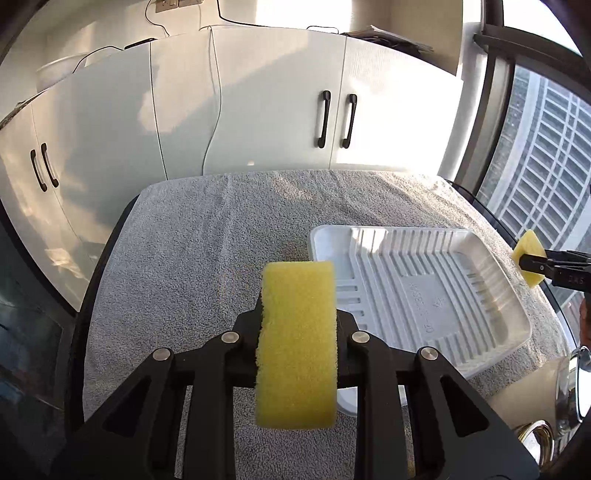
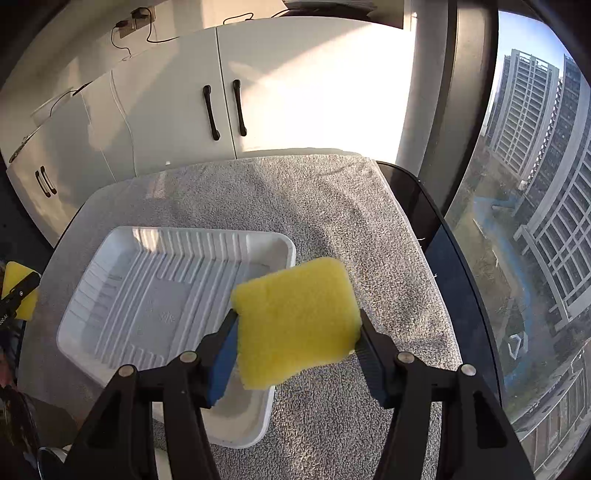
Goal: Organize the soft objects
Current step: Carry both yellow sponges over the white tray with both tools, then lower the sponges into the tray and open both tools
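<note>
- Sponge (image 1: 297, 343), yellow, stands on edge, pinched between the left gripper (image 1: 298, 325) fingers above the bench's near edge.
- Second sponge (image 2: 297, 321) is pinched by the right gripper (image 2: 295, 332).
- White tray (image 1: 491, 295) lies on the grey towel (image 1: 207, 251) between them.

We note white cabinets (image 1: 236, 110) behind the worktop (image 2: 424, 206), each door pair with black handles (image 2: 225, 110). Thin cables (image 1: 214, 92) hang down the doors. A wall socket (image 2: 129, 22) sits above. At right, a window (image 2: 535, 184) shows high-rise buildings (image 1: 546, 155).
</note>
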Tool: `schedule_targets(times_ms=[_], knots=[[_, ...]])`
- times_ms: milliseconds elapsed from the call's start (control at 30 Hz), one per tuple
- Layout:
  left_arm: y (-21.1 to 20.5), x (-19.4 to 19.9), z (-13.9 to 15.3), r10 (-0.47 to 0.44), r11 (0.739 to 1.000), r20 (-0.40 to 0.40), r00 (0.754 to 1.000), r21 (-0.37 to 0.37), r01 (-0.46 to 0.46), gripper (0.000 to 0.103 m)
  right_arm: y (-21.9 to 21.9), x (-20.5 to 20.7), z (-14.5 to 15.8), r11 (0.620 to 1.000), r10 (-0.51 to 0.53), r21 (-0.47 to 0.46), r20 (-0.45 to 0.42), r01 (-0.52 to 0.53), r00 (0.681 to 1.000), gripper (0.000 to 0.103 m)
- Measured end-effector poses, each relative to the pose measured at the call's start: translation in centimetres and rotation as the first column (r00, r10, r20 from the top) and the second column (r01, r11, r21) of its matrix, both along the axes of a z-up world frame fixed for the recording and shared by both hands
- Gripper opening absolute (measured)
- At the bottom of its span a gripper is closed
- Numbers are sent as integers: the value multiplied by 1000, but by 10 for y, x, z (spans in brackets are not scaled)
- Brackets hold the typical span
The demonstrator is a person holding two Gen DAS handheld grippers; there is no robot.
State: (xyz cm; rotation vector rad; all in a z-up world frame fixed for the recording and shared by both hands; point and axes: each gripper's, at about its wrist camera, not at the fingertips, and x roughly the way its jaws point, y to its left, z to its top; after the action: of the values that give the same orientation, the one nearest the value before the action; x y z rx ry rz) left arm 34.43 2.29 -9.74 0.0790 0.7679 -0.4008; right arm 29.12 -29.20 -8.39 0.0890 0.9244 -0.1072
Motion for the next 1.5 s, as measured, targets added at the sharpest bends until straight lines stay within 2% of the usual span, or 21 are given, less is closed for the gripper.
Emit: schedule_targets(times_ms=[133, 233, 400, 533, 633, 667, 700, 733, 833, 967, 1067, 1267, 1400, 1500], knots=[[-30, 9, -4, -74, 997, -15, 997, 20, 74, 22, 22, 19, -7, 998, 57, 8, -25, -57, 998, 62], [-46, 14, -8, -120, 992, -57, 991, 15, 121, 22, 36, 27, -13, 995, 97, -7, -43, -97, 994, 62], [-69, 17, -20, -224, 973, -125, 966, 22, 229, 23, 43, 36, -32, 989, 144, 42, -111, -140, 983, 62], [-82, 22, -37, -270, 960, -203, 941, 18, 280, 23, 45, 40, -47, 988, 149, 51, -154, -143, 977, 62], [-91, 19, -50, -284, 951, -215, 934, 64, 304, 25, 48, 42, -54, 987, 160, 47, -172, -154, 972, 62], [-94, 19, -53, -288, 948, -219, 932, 76, 311, 27, 50, 42, -56, 986, 164, 43, -176, -159, 971, 62], [-96, 19, -56, -292, 945, -230, 928, 80, 317, 40, 51, 41, -57, 985, 171, 38, -179, -167, 969, 63], [-96, 18, -59, -296, 944, -235, 926, 78, 322, 58, 52, 41, -57, 984, 177, 31, -181, -174, 967, 64], [-92, 16, -60, -325, 941, -249, 913, 12, 338, 64, 55, 41, -58, 983, 183, 10, -188, -185, 965, 68], [-81, 19, -56, -258, 965, -229, 939, -10, 262, 64, 57, 38, -58, 980, 191, -21, -185, -198, 964, 68], [-77, 22, -49, -238, 971, -218, 946, -22, 239, 64, 58, 36, -57, 980, 189, -29, -184, -198, 964, 68], [-66, 14, -28, -177, 984, -136, 975, -24, 175, 69, 53, 34, -47, 985, 164, -36, -154, -171, 974, 71], [-60, 10, -18, -150, 989, -102, 983, 5, 151, 69, 49, 30, -38, 986, 156, -42, -136, -163, 978, 77], [-57, 6, -13, -144, 989, -83, 986, 21, 146, 74, 47, 26, -31, 985, 155, -57, -114, -163, 981, 87]])
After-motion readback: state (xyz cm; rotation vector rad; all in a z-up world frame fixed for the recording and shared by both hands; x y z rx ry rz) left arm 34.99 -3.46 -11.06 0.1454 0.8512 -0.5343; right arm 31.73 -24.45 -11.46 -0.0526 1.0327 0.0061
